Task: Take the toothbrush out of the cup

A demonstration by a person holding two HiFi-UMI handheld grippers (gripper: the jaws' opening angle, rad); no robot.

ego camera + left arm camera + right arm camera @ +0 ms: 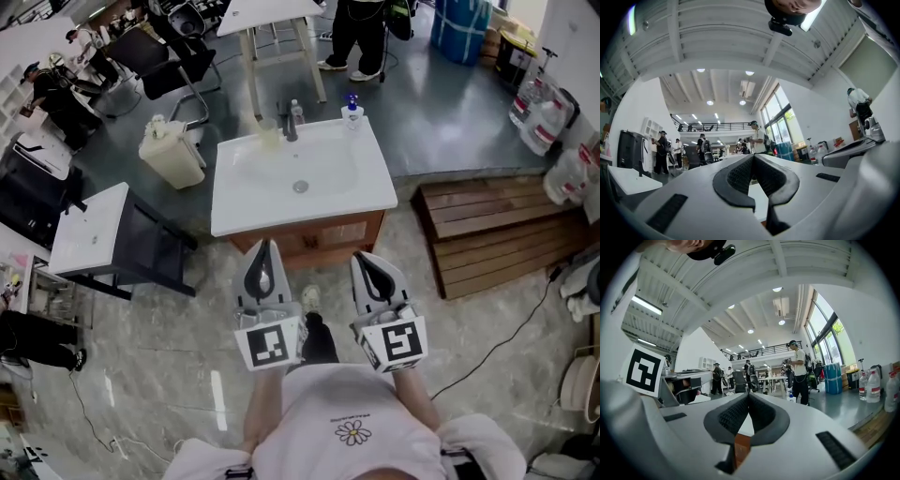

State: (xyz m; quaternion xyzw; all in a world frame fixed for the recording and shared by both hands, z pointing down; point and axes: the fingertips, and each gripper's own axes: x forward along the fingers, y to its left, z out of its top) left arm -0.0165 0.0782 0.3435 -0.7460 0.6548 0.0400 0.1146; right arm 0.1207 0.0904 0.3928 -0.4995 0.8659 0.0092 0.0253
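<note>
**Both tongs closed and empty in front of the washbasin**

In the head view the left gripper (265,247) and the right gripper (365,259) sit side by side at lower centre, close to the person's body, and point up the frame toward a white washbasin (234,214) on a wooden cabinet (323,238). Each gripper's own view shows its jaws pressed together at the tips, with only an empty hollow behind them and nothing pinched. This holds for the left gripper (753,157) and the right gripper (748,396) alike.

The cup (270,139), pale and yellowish, stands on the basin's back rim in the upper middle of the frame, just left of the faucet (287,125) and well apart from both grippers. It is too small to tell whether a toothbrush is in it. A blue-capped bottle (352,113) stands at the rim's upper right corner.
</note>
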